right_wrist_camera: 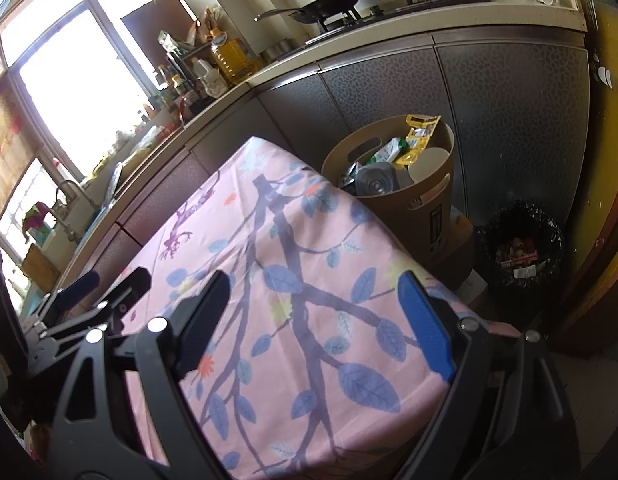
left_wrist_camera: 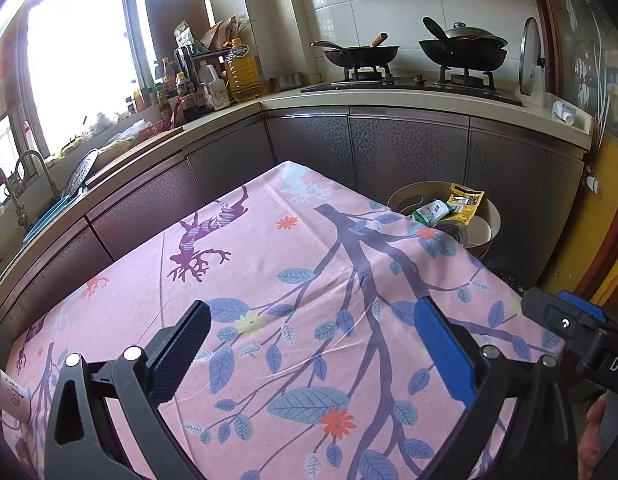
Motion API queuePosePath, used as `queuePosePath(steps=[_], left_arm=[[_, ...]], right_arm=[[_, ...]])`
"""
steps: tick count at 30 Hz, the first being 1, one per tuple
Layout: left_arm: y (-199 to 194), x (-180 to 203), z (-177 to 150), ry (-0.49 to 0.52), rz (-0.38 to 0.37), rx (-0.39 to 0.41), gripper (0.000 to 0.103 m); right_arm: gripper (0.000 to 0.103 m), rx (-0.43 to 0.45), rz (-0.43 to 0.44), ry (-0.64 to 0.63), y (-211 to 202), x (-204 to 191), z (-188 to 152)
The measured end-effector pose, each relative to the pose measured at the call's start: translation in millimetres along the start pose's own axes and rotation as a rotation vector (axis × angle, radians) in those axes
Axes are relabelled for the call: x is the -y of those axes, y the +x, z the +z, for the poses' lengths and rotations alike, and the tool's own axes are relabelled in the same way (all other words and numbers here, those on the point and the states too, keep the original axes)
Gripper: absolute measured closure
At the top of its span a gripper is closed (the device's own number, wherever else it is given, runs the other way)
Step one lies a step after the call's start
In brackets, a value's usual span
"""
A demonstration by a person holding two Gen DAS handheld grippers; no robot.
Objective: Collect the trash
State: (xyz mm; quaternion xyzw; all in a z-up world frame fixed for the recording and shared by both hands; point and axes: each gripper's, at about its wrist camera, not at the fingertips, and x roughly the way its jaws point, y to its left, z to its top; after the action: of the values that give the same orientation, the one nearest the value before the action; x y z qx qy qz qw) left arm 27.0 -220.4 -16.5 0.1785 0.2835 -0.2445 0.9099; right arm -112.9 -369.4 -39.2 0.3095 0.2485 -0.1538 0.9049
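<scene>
Hovering both grippers, fingers spread and empty, I am eyeing the paper cup [left_wrist_camera: 9, 394] at lower left; left gripper [left_wrist_camera: 313, 344] is nearer than right gripper [right_wrist_camera: 313, 316].

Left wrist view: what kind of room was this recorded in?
A home kitchen, most likely: a gas hob with a wok and a lidded pan, a big oil bottle on the counter, and a sink tap below the window.
</scene>
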Motion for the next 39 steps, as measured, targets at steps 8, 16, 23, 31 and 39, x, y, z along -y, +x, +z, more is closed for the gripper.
queuePosePath(steps=[8,16,23,31,39], left_arm=[[0.1,1.1,0.6,0.001,-0.001,-0.001,0.006],[1.1,2.9,-1.4,0.014,-0.006,-0.004,0.006],[3.3,2.4,-1.8,0.02,-0.012,-0.011,0.006],[6.2,2.0,-3.3,0.024,-0.016,-0.02,0.006],[10.4,2.7,-5.3,0.03,-0.023,-0.033,0.006]], right_arm=[[0.02,0.0,0.001,0.003,-0.1,-0.3,-0.6],[0.02,-0.002,0.001,0.003,-0.1,0.5,0.0],[0.02,-0.005,0.001,0.005,1.0,1.5,-0.4],[0.02,-0.007,0.0,0.007,1.1,2.0,-0.5],[0.02,-0.009,-0.001,0.009,2.9,3.9,-1.3]])
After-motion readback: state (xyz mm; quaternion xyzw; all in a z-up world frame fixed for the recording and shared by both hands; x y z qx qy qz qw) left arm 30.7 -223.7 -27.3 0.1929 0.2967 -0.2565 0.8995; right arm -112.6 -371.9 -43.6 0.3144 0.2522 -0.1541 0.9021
